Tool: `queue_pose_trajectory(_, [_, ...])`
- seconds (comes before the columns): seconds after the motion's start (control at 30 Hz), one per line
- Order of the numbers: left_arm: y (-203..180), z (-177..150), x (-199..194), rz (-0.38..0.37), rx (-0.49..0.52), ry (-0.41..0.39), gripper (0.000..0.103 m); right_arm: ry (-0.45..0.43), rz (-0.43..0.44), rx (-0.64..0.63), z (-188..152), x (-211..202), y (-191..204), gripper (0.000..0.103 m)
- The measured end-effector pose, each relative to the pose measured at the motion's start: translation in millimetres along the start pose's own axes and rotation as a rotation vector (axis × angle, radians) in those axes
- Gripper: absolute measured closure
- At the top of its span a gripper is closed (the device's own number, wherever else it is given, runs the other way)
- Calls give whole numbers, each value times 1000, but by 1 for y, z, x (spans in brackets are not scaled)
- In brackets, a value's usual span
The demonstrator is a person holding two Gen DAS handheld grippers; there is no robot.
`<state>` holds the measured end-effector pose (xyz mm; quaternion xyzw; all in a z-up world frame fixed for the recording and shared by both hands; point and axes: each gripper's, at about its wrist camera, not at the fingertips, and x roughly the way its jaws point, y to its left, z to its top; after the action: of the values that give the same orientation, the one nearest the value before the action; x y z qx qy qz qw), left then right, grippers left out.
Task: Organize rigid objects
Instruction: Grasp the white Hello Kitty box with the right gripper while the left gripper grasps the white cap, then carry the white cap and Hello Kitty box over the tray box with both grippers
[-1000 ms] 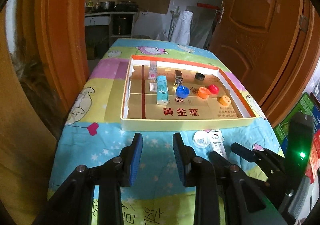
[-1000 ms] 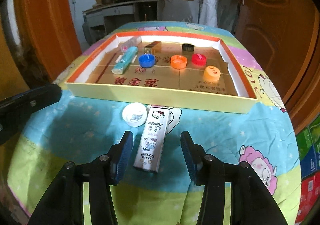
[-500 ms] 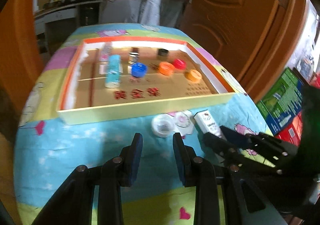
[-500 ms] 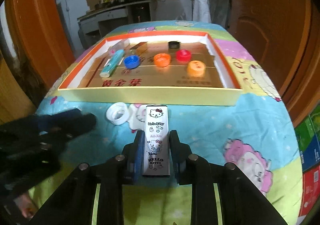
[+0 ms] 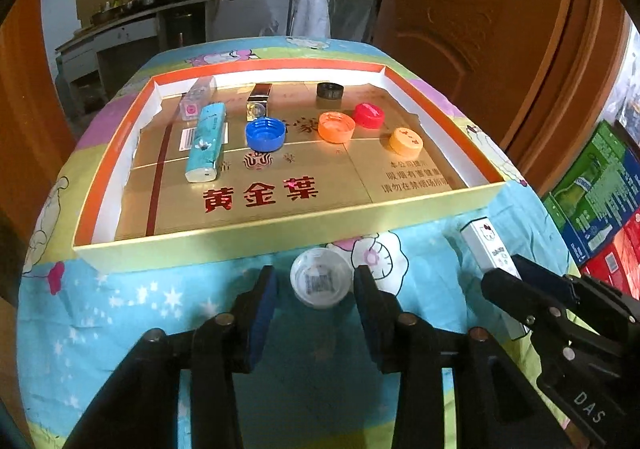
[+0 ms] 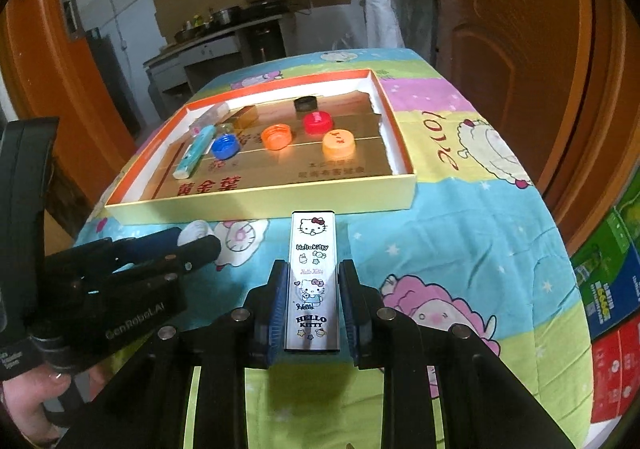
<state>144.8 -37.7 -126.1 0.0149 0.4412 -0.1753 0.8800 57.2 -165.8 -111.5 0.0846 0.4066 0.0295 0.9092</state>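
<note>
My right gripper is shut on a white Hello Kitty box and holds it just above the cloth in front of the tray; the box also shows in the left wrist view. My left gripper is open, its fingers on either side of a clear white cap lying on the cloth, not touching it. The shallow cardboard tray holds a teal box, blue cap, orange cap, red cap, light orange cap and black cap.
A clear small box and a brown box lie at the tray's back. The table carries a cartoon cloth. Wooden doors stand on the right, coloured cartons on the floor at right.
My right gripper closed on the Hello Kitty box and lifted it. My left gripper moved forward and right, so its open fingers now sit around the clear cap.
</note>
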Motion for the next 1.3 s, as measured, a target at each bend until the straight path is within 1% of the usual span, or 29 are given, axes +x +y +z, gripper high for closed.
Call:
queue_pose_trajectory(0.27, [1, 0, -6, -4, -2, -21, 73, 1, 18, 21, -1, 3, -9, 76])
queue_pose_trajectory(0.47, [-4, 6, -27, -20, 1, -60, 73, -21, 33, 20, 4, -4, -8, 76])
queue_pose_trajectory(0.6, [-7, 14, -39, -34, 8, -84, 73, -43, 43, 14, 11, -10, -5, 77])
queue_pose_trajectory(0.8, [-5, 28, -50, -34, 3, -113, 73, -75, 52, -3, 27, -14, 2, 77])
queue_pose_trajectory(1.1, [0, 53, -45, -31, -6, -133, 73, -108, 56, -34, 56, -9, 9, 77])
queue_pose_trajectory(1.3, [1, 66, -30, -32, -6, -123, 73, -95, 59, -32, 69, 4, 10, 77])
